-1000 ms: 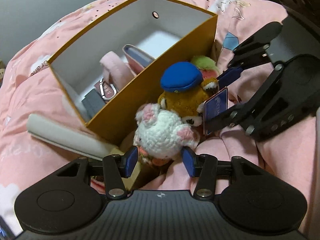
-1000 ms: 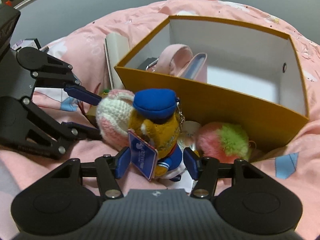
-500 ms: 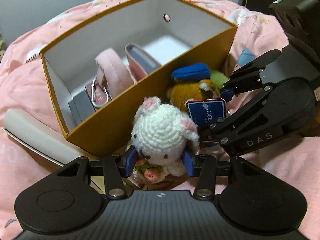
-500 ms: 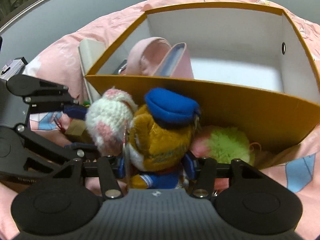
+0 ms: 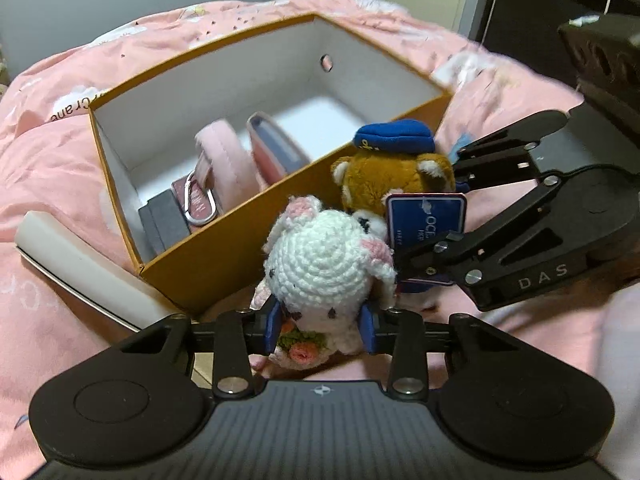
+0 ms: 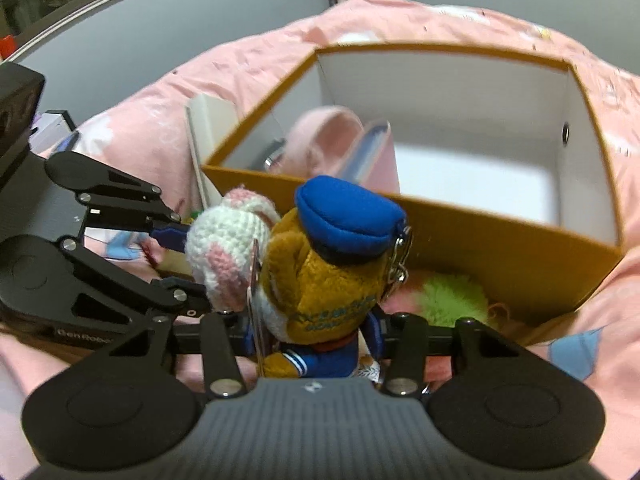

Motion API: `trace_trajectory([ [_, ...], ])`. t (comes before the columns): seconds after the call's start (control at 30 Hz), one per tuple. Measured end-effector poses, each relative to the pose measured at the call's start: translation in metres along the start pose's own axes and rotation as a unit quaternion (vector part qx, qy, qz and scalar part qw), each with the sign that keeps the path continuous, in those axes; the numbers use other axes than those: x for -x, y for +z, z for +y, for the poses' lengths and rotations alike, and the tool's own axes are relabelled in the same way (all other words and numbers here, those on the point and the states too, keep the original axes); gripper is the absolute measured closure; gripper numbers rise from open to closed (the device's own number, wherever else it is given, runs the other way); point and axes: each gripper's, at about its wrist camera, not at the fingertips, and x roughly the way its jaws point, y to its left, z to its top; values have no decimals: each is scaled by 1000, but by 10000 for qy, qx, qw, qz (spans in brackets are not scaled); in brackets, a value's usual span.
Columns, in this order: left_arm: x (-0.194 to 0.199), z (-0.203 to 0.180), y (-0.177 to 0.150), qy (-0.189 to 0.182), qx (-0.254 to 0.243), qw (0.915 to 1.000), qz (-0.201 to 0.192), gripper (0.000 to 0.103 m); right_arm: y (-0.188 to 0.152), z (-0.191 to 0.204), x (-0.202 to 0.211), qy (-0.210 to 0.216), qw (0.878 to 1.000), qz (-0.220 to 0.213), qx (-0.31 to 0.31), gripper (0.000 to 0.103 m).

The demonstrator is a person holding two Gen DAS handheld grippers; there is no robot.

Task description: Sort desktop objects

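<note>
My left gripper is shut on a white crocheted bunny and holds it just in front of the orange box. My right gripper is shut on a brown plush bear with a blue cap, held beside the bunny near the box's front wall. The bear and its blue tag also show in the left wrist view. The box holds a pink pouch, a pink case and a dark grey block.
A pink-and-green fluffy ball lies on the pink bedding against the box's front wall. A white flat lid or book leans at the box's left side. A grey wall stands behind.
Both grippers closed on their toys and lifted them: the left on the bunny, the right on the bear. Both toys now sit higher against the box front.
</note>
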Motion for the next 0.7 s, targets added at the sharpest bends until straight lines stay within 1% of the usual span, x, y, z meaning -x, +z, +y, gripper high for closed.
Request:
trace_trajectory([
  [0.17, 27, -5, 8, -202, 238, 9991, -292, 60, 9, 4, 32, -2, 9994, -254, 251, 53],
  [0.3, 45, -10, 25, -358, 417, 9970, -548, 60, 22, -3, 58, -36, 9982, -525, 275, 53],
  [0.43, 59, -12, 47, -462, 466, 9945, -822, 60, 38, -13, 84, -87, 9963, -829, 221, 52],
  [0.53, 63, -9, 70, -557, 545, 9924, -953, 60, 53, -20, 99, -163, 9943, -1036, 214, 52],
  [0.63, 63, -3, 92, -640, 631, 9905, -1041, 60, 68, -28, 109, -289, 9916, -1235, 261, 52],
  [0.7, 59, 4, 107, -716, 723, 9894, -1032, 60, 79, -35, 112, -363, 9903, -1303, 311, 52],
])
